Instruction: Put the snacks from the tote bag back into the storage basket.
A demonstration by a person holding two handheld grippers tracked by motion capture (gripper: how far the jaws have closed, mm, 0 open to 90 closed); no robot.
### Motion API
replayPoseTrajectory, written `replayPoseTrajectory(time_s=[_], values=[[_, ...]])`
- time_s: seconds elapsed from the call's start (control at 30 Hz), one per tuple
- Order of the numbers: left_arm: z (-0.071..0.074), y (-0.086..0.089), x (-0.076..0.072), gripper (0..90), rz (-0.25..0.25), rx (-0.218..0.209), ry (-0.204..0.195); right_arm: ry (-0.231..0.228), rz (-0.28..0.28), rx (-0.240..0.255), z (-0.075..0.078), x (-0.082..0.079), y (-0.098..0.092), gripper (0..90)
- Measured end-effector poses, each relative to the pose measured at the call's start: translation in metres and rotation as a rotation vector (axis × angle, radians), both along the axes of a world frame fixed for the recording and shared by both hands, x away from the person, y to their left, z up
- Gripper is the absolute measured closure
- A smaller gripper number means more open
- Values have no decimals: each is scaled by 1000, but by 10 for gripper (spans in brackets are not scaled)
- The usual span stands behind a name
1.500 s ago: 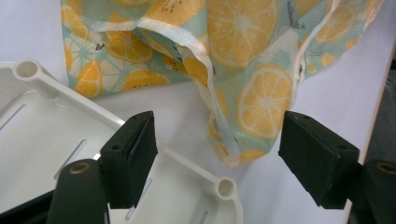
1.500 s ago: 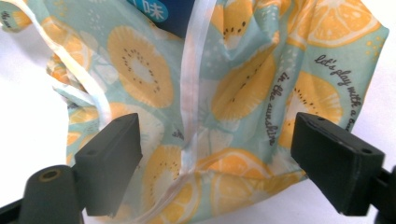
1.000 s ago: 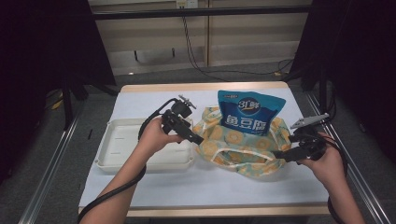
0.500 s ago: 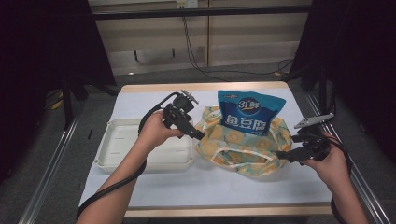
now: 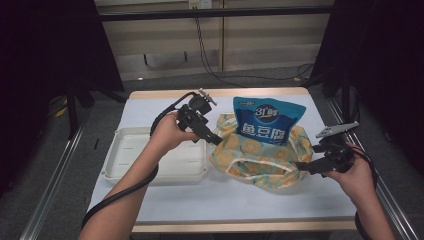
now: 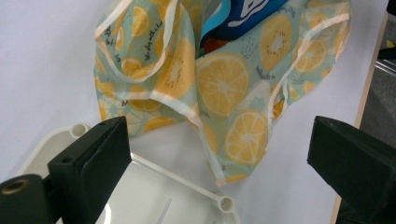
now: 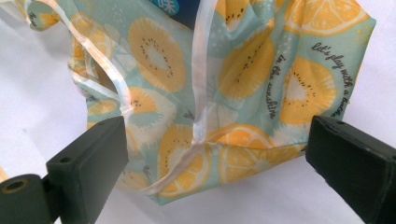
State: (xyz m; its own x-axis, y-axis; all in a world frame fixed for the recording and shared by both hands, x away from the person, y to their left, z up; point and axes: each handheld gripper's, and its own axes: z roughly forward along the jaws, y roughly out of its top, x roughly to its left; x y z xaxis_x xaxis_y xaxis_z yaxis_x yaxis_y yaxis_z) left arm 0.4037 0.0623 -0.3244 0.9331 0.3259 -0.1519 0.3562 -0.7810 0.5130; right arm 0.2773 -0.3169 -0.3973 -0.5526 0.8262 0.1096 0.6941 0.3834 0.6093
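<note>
High view: both grippers, left (image 5: 216, 140) and right (image 5: 301, 165), gaped wide beside the fruit-print bag (image 5: 250, 155); thin fabric risked slipping a shallow pinch, toppling the blue pouch (image 5: 267, 122).

The front strip of the table (image 5: 240, 205) lies bare, so either hand could pass along it. The tray (image 5: 125, 170) blocks the left side, its rim just beside the bag (image 5: 260, 160). The blue pouch (image 5: 267, 122) stands up out of the bag, barring the middle. Bare table shows right of the bag
</note>
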Motion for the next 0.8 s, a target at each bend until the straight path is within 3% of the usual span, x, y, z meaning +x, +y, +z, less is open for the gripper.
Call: replayPoseTrajectory(time_s=[0.03, 0.1, 0.17, 0.27, 0.3, 0.37, 0.4, 0.53, 0.67, 0.7, 0.8], values=[[0, -2, -1, 63, 20, -15, -1, 5, -2, 1, 0, 0, 0, 65], [6, -3, 2, 66, -7, 7, -7, 7, 4, 9, 1, -1, 1, 74], [8, -5, 1, 65, 17, -9, 0, 4, 7, 11, 0, -1, 1, 74], [13, -8, 6, 66, -15, 4, -1, 4, 10, 10, 0, -2, 1, 74], [13, -10, 5, 66, 4, -6, 7, 4, 12, 9, 0, -2, 2, 74], [16, -12, 7, 65, -14, -9, 2, 4, 12, 13, 1, -2, 2, 74], [17, -15, 6, 64, 2, -7, 0, 4, 12, 10, 1, -2, 2, 74], [21, -23, 9, 66, -47, 13, -13, 1, 13, 15, 0, -2, 1, 75], [22, -31, 8, 62, -51, 45, -58, -2, 11, 14, 0, -2, 0, 76], [24, -35, 6, 63, -70, 59, -86, 4, 6, 24, 0, -3, 1, 77], [28, -38, 6, 54, -82, 60, -87, 2, 7, 28, 1, -3, 1, 79]])
